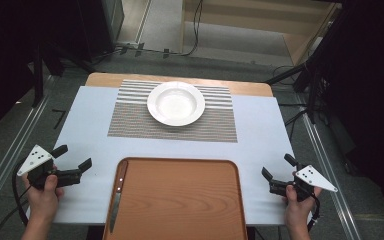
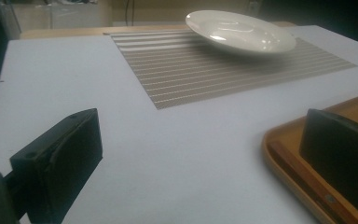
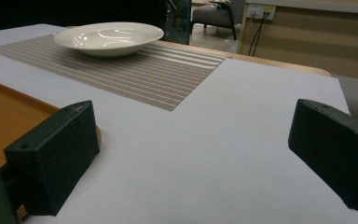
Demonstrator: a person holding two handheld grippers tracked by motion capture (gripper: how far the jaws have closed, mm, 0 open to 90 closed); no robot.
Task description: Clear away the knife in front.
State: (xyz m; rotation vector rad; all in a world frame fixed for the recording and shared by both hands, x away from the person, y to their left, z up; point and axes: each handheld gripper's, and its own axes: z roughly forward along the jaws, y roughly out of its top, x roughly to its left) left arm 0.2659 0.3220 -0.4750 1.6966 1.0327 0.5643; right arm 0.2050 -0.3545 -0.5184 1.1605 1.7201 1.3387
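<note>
Two black jaws of the left gripper (image 2: 191, 163) are being held wide apart, low over a white table (image 2: 168, 158), with nothing between them. Beyond them a white plate (image 2: 240, 30) is being carried by a striped mat (image 2: 205, 70), at the mat's far end. A wooden tray (image 2: 284, 158) is being partly hidden by the jaw at the picture's right, its rounded corner showing just beside that jaw.
</note>
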